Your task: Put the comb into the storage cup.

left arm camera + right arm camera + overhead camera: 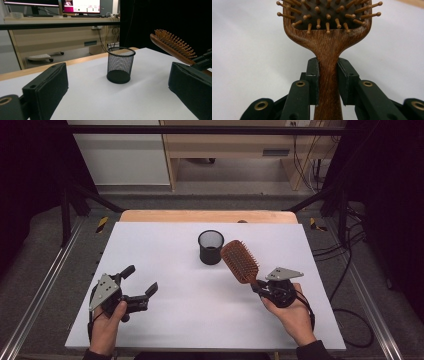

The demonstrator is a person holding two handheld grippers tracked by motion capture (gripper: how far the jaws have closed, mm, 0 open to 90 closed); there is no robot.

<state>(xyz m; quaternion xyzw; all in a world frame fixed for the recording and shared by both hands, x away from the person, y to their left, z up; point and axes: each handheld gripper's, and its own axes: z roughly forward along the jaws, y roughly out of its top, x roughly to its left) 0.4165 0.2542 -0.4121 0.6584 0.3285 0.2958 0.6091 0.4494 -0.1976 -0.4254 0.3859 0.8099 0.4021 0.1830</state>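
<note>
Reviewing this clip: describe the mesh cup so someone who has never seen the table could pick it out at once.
Start at the white table and look toward its far middle. There a small black wire-mesh cup stands upright, open at the top, apart from both grippers. Just to its right the right gripper holds up a wooden paddle hairbrush; the cup is the one black, round, see-through thing resting on the table.
</note>
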